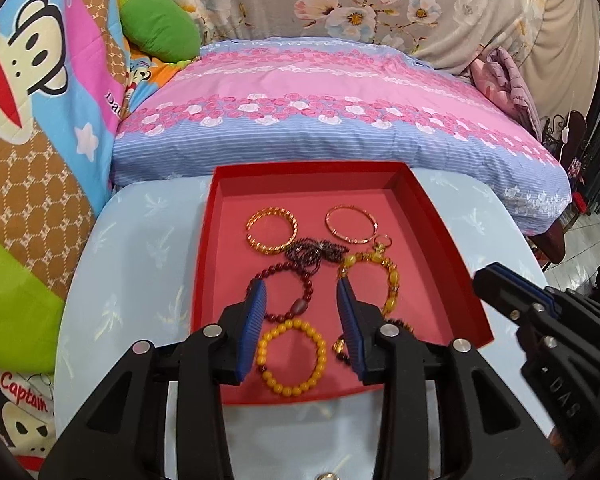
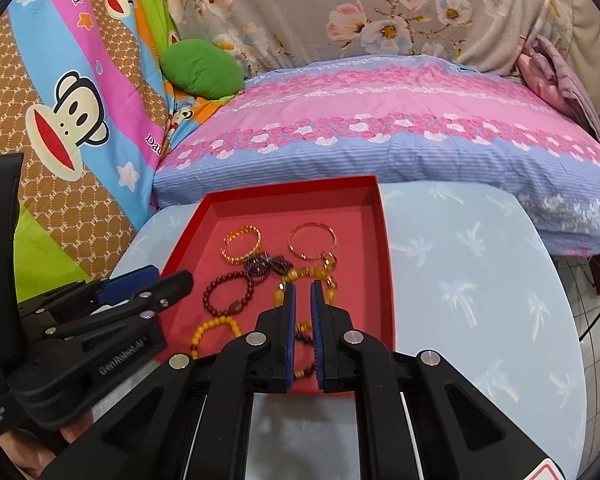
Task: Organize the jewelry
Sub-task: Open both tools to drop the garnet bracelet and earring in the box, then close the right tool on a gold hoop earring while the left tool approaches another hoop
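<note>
Several bracelets lie in the red tray [image 1: 440, 240] at frame centre (a yellow bead bracelet [image 1: 293, 357] nearest). The left gripper [image 1: 302, 292] hovers part-open and empty; the right gripper [image 2: 302, 288] is nearly closed, gripping nothing.

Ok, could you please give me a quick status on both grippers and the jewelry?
Left gripper open, empty. Right gripper nearly shut, empty. Bracelets all lying in red tray. Nothing in the way.

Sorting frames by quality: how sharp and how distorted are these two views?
Left wrist: fisheye bends the table edge, dark corners; yellow bead bracelet slightly soft. Right wrist: same curvature, red tray fairly crisp, near table blurred, even lighting, no glare.
</note>
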`<state>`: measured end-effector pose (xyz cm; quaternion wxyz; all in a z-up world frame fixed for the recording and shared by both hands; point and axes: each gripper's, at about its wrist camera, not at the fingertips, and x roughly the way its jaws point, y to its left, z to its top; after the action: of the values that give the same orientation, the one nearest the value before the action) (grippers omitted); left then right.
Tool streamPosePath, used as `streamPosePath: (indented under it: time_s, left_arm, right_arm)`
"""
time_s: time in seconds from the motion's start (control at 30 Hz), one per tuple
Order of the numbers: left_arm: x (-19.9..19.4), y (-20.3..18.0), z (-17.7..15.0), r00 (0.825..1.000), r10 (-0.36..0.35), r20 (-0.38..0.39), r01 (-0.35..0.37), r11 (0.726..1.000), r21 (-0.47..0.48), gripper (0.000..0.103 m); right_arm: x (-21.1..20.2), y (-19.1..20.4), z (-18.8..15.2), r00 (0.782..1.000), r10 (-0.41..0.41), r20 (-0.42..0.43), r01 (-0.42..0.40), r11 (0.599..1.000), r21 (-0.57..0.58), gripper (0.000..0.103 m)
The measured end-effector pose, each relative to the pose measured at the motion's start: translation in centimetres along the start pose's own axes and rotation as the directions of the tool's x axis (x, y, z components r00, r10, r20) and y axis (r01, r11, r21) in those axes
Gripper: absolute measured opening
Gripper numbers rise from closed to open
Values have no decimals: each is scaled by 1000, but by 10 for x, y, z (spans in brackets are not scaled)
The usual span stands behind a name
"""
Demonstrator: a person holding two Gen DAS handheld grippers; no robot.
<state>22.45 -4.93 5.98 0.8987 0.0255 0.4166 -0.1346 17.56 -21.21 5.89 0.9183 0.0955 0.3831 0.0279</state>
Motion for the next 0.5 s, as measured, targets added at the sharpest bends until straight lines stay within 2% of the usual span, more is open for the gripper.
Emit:
streamPosePath:
  time_s: [0.3, 0.4, 0.5]
  left_arm:
    - [-27, 3, -45, 1000, 8, -15, -8, 1000, 1, 35]
    - [-32, 5, -57, 1000, -1, -24, 1, 1000, -11, 35]
    - [-37, 5, -73, 999, 5, -35, -6, 1000, -12, 44]
  right_arm:
    - [-26, -2, -48, 999, 1, -46, -2, 1000, -4, 10]
    - [-30, 1, -66, 998, -3, -67, 2, 1000, -18, 16]
    - [-33, 4, -85, 996, -5, -91, 2, 1000, -29, 21]
